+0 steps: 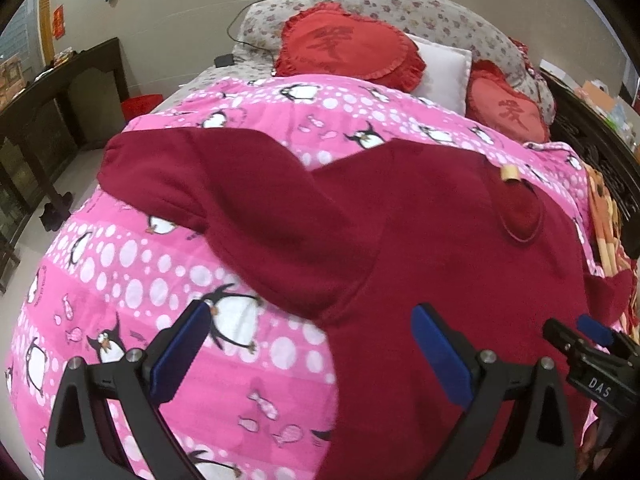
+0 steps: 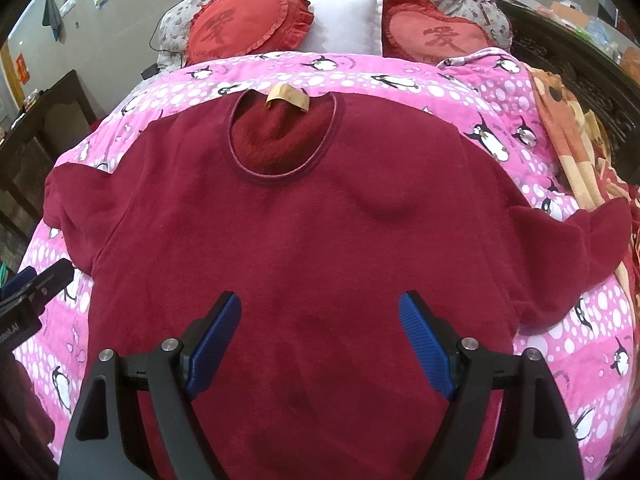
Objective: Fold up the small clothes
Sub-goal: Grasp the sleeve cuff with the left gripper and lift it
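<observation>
A dark red fleece sweater (image 2: 304,232) lies spread flat, front up, on a pink penguin-print blanket (image 2: 520,344), neckline with a tan label (image 2: 287,96) toward the pillows. Both sleeves stretch outward. In the left wrist view the sweater (image 1: 420,240) fills the right half, its left sleeve (image 1: 192,172) reaching left. My left gripper (image 1: 312,344) is open and empty above the sweater's left side edge near the hem. My right gripper (image 2: 320,340) is open and empty above the sweater's lower middle. The right gripper also shows in the left wrist view (image 1: 576,332), and the left gripper at the right wrist view's left edge (image 2: 36,280).
Two red heart cushions (image 2: 244,20) (image 2: 436,32) and a white pillow (image 2: 344,20) lie at the head of the bed. An orange patterned blanket (image 2: 572,136) lies along the right side. A dark wooden cabinet (image 1: 48,120) stands left of the bed, with a red basin (image 1: 140,106) on the floor.
</observation>
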The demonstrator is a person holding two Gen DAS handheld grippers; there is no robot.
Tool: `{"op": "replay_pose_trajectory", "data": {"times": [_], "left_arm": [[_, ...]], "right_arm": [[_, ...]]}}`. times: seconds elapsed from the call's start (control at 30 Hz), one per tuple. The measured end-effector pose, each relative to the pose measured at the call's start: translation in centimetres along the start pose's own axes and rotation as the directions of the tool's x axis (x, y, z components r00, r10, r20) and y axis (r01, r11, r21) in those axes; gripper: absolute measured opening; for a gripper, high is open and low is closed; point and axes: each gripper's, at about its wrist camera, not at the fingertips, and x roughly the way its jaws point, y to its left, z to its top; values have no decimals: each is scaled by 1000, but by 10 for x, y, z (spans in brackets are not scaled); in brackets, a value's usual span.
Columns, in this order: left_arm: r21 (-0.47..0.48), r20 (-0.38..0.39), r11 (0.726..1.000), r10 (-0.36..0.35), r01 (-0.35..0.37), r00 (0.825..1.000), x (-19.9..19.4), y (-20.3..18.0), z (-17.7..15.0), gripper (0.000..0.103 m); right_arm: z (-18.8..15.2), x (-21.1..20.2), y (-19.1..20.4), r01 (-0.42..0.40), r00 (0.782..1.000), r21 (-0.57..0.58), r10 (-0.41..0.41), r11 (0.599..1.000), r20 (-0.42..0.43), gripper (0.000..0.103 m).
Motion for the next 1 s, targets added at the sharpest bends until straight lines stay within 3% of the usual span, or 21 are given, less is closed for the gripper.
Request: {"op": "replay_pose_trajectory", "data": {"times": [0.17, 0.33, 0.43, 0.53, 0.6, 0.67, 0.77, 0.83, 0.87, 0.9, 1.0], "left_arm": [[-49, 4, 998, 25, -25, 1000, 1, 36, 13, 102], [-186, 13, 980, 78, -74, 997, 8, 105, 36, 102], [-292, 46, 953, 99, -82, 994, 15, 151, 54, 100], [-369, 38, 926, 94, -74, 995, 31, 188, 72, 91], [-429, 22, 902, 75, -58, 997, 46, 208, 82, 80], [-512, 18, 859, 38, -24, 999, 63, 229, 88, 73], [-592, 29, 806, 38, -13, 999, 82, 245, 91, 72], [-595, 21, 803, 46, -25, 999, 92, 247, 95, 69], [-584, 17, 812, 42, -24, 999, 99, 245, 97, 55], [-574, 12, 818, 29, -17, 999, 104, 244, 98, 32], [-569, 4, 822, -1, 3, 1000, 119, 244, 97, 14]], "right_arm": [[1, 3, 3, -5, 1000, -7, 5, 1000, -4, 62], [3, 4, 6, -25, 1000, -1, 25, 1000, -8, 62], [4, 6, 11, -45, 999, -2, 45, 999, -12, 62], [5, 8, 20, -55, 998, -23, 55, 998, -15, 62], [6, 10, 26, -63, 998, -37, 63, 997, -22, 62], [7, 11, 30, -73, 997, -42, 72, 996, -27, 62], [8, 12, 35, -84, 996, -50, 83, 995, -28, 62], [9, 9, 36, -89, 996, -53, 88, 995, -18, 62], [10, 8, 37, -88, 996, -55, 87, 995, -15, 62], [11, 7, 36, -86, 996, -57, 86, 995, -15, 62], [12, 8, 32, -82, 997, -49, 81, 995, -18, 62]]}}
